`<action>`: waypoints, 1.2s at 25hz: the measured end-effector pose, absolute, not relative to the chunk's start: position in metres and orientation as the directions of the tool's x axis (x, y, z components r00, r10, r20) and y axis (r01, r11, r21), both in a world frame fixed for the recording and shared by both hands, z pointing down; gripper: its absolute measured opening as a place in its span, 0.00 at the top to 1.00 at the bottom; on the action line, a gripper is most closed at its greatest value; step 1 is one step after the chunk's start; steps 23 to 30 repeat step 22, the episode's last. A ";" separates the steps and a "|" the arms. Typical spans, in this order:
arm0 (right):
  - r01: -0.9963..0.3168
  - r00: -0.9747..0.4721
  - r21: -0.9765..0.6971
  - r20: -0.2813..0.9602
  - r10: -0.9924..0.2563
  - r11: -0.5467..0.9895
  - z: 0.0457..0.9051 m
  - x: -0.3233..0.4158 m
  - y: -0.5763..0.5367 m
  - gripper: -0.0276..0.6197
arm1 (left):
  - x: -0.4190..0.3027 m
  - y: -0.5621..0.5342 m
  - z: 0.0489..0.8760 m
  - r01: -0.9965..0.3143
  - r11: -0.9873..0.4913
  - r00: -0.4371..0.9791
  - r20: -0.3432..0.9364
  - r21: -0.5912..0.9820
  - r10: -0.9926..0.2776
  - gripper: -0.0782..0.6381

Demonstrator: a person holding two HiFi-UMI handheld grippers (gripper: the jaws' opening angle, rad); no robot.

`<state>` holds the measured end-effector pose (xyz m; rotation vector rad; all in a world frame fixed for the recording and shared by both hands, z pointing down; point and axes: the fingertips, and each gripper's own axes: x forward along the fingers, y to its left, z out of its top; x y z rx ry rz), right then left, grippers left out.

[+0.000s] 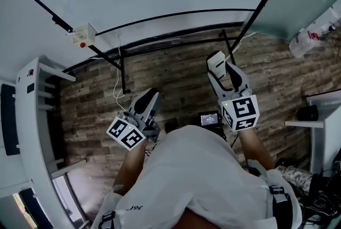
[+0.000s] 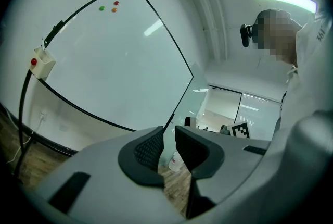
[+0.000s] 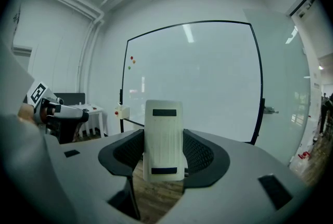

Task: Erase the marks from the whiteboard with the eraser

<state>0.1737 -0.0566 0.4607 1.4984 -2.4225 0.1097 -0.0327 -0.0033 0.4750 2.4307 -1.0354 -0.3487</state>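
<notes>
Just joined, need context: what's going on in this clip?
A person stands facing a whiteboard with a handheld gripper in each hand. The right gripper is shut on a white eraser, held upright and clear of the board. The left gripper is empty, jaws slightly apart. The board shows no pen marks in these views, only three small magnets near its upper left corner.
</notes>
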 end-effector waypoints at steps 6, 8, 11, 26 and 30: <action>-0.888 -0.411 0.097 0.272 -0.870 0.450 0.460 0.176 -0.057 0.57 | -0.027 -0.001 0.476 -0.604 -0.607 0.686 -0.051 0.516 -0.726 0.79; -0.888 -0.410 0.098 0.274 -0.870 0.449 0.460 0.176 -0.057 0.57 | -0.027 -0.001 0.477 -0.604 -0.604 0.685 -0.049 0.520 -0.727 0.79; -0.888 -0.409 0.101 0.275 -0.870 0.450 0.460 0.174 -0.057 0.57 | -0.028 -0.001 0.476 -0.603 -0.600 0.682 -0.051 0.526 -0.730 0.79; -0.889 -0.408 0.111 0.251 -0.878 0.445 0.459 0.177 -0.063 0.57 | -0.016 -0.008 0.474 -0.588 -0.627 0.699 -0.068 0.510 -0.711 0.79; -0.889 -0.408 0.111 0.251 -0.878 0.445 0.459 0.177 -0.063 0.57 | -0.016 -0.008 0.474 -0.588 -0.627 0.699 -0.068 0.510 -0.711 0.79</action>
